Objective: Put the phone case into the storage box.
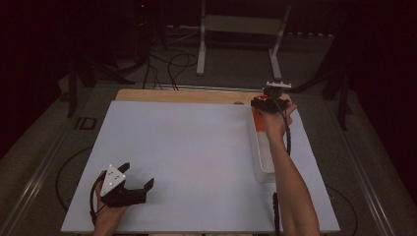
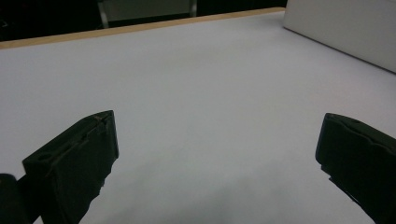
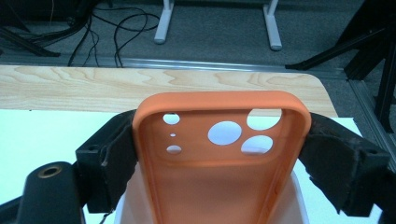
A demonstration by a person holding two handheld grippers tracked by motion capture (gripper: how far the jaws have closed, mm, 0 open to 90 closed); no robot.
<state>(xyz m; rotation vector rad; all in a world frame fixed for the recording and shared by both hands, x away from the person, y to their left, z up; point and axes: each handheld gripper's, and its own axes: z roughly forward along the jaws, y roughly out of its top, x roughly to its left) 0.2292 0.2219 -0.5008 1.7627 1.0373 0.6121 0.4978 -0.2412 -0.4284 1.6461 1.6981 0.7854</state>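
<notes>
An orange phone case [image 3: 219, 154] with round camera cut-outs is clamped by its two long sides between the jaws of my right gripper [image 3: 219, 158], which is shut on it. In the high view that right gripper [image 1: 268, 104] is held over the far end of a white tray [image 1: 259, 162], a bit of orange showing under it. My left gripper [image 1: 137, 179] rests near the table's front left corner, jaws wide apart. The left gripper [image 2: 217, 154] has only bare white table between its fingers.
A white board [image 1: 187, 157] covers the wooden table [image 1: 187, 96], whose bare strip runs along the far edge. The tray's white wall [image 2: 345, 32] stands to the right in the left gripper view. Cables and metal stand legs [image 1: 201, 44] lie on the floor beyond.
</notes>
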